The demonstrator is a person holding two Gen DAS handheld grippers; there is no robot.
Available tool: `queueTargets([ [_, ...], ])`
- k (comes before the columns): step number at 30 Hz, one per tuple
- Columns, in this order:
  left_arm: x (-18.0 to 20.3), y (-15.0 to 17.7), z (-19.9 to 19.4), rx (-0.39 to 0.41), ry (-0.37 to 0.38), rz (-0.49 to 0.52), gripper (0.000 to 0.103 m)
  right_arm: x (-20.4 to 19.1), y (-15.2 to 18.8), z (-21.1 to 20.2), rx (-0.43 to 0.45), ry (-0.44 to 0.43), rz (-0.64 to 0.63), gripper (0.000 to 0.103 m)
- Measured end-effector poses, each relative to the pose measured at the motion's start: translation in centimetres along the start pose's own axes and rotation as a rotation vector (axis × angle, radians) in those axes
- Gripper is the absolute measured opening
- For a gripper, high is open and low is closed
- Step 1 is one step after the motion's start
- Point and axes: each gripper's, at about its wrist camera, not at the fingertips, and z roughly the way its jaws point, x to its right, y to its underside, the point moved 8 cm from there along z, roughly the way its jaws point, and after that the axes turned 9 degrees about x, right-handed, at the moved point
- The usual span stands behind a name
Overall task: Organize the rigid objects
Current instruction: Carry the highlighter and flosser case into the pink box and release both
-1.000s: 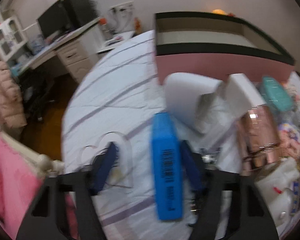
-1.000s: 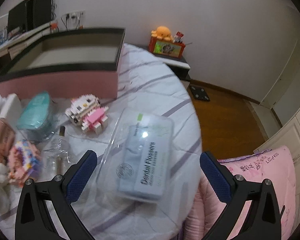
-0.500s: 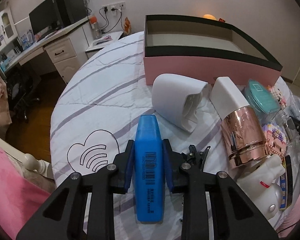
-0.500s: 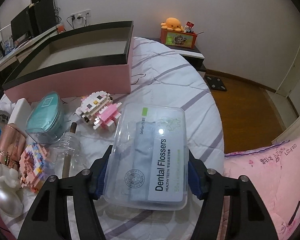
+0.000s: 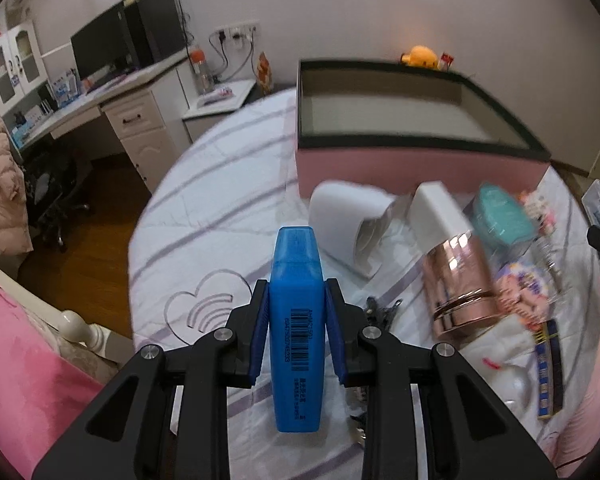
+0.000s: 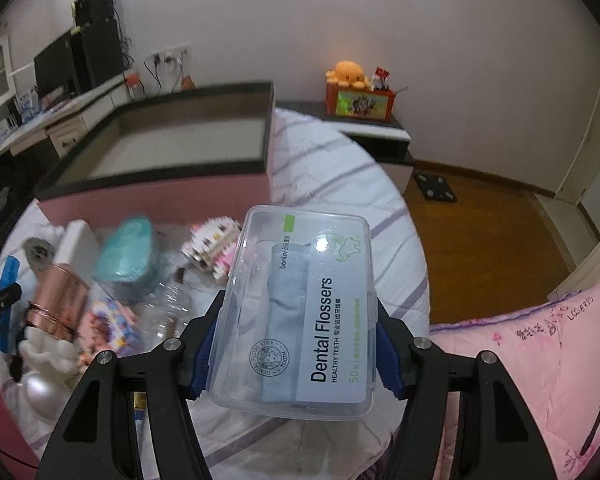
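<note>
My left gripper [image 5: 296, 324] is shut on a blue highlighter [image 5: 296, 320] with a barcode, held off the striped bedsheet [image 5: 220, 200]. My right gripper [image 6: 296, 340] is shut on a clear dental flosser box [image 6: 300, 312], lifted above the bed. An open pink box with a black rim [image 5: 419, 164] [image 6: 160, 196] stands beyond both. Between the grippers lie a white curved holder [image 5: 351, 220], a rose-gold cylinder [image 5: 455, 280] [image 6: 56, 300], a teal case [image 5: 499, 216] [image 6: 128, 252] and a block-built pink figure [image 6: 212, 248].
A clear bottle [image 6: 172, 312], a colourful block toy [image 6: 108, 324] and a white figurine [image 6: 48, 352] lie on the bed. Black hair clips [image 5: 379, 308] sit by the left fingers. A desk with a monitor [image 5: 112, 48] stands left, a nightstand [image 6: 371, 128] right, a pink quilt [image 6: 539, 360] near.
Both grippers closed on their objects, the left on the highlighter and the right on the flosser box, and then rose from the bed with them.
</note>
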Motion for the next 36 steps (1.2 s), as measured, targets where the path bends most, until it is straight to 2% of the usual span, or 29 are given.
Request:
queueTargets([
  [13, 2.0, -7.7, -9.4, 0.311, 0.042, 0.023, 0.027, -1.2, -5.6, -8.9, 0.272, -0.026, -0.013, 0.065],
  [20, 2.2, -9.9, -13.3, 0.422, 0.042, 0.015, 0.027, -1.7, -7.6, -12.4, 0.381, -0.044, -0.017, 0.065],
  [23, 2.1, -10.2, -14.4, 0.449, 0.059, 0.012, 0.027, -1.7, -7.9, -14.1, 0.425, -0.042, -0.022, 0.065],
  [27, 2.2, -10.1, -15.0, 0.468, 0.044, 0.009, 0.027, -1.7, -7.9, -15.8, 0.459, -0.051, -0.021, 0.065],
  [36, 2.8, -9.6, -14.9, 0.458, 0.034, 0.005, 0.027, -1.6, -7.6, -16.0, 0.461, -0.082, -0.048, 0.065],
])
